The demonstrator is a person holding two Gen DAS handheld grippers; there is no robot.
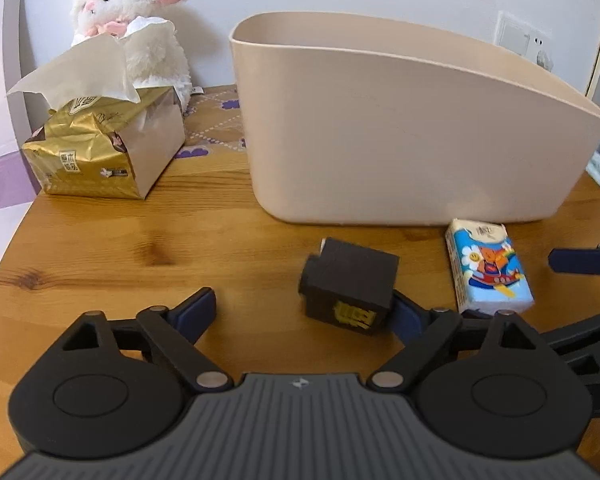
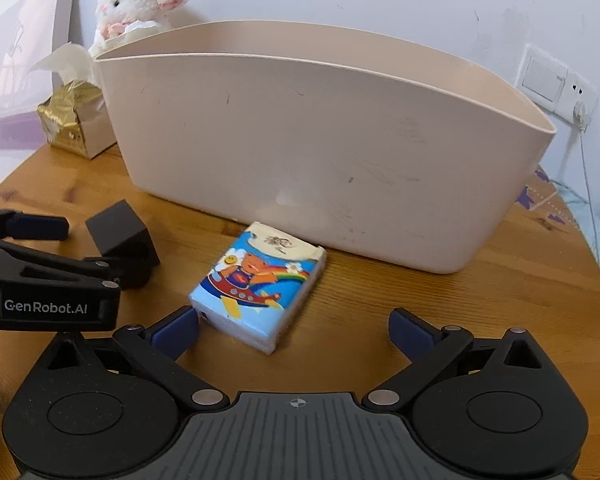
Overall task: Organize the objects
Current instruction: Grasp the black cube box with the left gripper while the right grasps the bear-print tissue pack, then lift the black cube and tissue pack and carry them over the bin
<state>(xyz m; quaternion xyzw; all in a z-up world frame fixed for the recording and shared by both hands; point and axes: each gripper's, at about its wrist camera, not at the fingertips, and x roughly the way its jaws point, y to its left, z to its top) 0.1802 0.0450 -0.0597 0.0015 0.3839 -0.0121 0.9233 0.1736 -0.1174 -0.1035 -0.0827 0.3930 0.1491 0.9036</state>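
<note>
Both hand-held grippers are spread wide and hold nothing. The left hand-held gripper (image 1: 302,310) is near the black box (image 1: 350,286); the right hand-held gripper (image 2: 294,330) is near the tissue pack (image 2: 260,286). Both things sit on the tabletop (image 1: 140,248) before the tall bin (image 1: 400,140) (its wall could knock them loose).

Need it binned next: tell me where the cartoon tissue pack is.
The cartoon tissue pack lies on the table before the beige bin, right of the black box.
</note>
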